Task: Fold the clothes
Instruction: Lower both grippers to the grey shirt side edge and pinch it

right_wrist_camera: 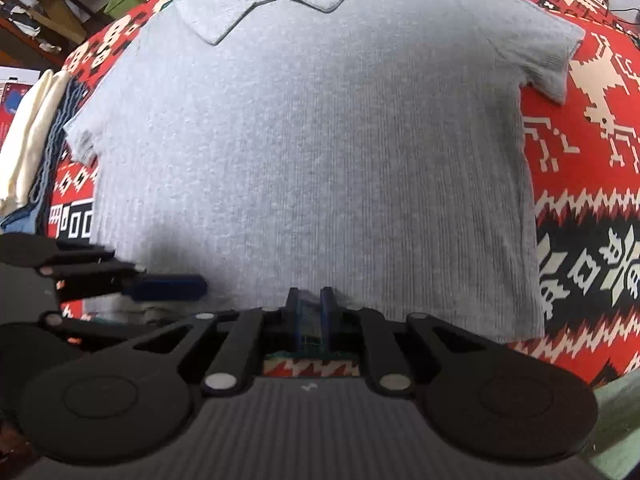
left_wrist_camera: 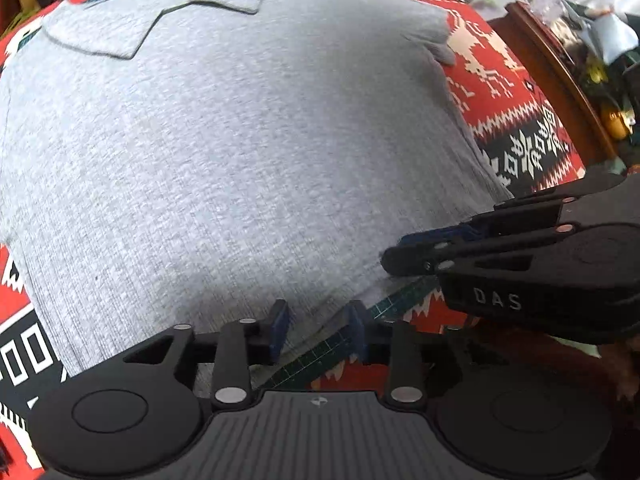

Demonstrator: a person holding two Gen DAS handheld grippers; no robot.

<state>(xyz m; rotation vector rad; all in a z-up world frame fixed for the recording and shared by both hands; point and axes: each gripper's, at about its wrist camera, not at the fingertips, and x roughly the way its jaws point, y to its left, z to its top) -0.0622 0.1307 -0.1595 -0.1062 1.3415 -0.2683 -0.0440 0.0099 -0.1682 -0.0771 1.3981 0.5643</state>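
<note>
Lying flat on the red patterned blanket (right_wrist_camera: 580,128), collar away from you, the grey ribbed polo shirt (right_wrist_camera: 312,152) is filling both views. You are holding your left gripper (left_wrist_camera: 319,328) at its near hem with the jaws parted wide around the hem's edge. Your right gripper (right_wrist_camera: 311,312) is sitting at the same hem, jaws narrow, a slim gap showing between them. Folded clothes (right_wrist_camera: 32,140) are lying at the blanket's left edge.

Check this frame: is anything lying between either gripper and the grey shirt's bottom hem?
Nothing visible. The grey shirt lies flat on the patterned cloth, and the left gripper and right gripper are both at its near hem, with no object between.
</note>
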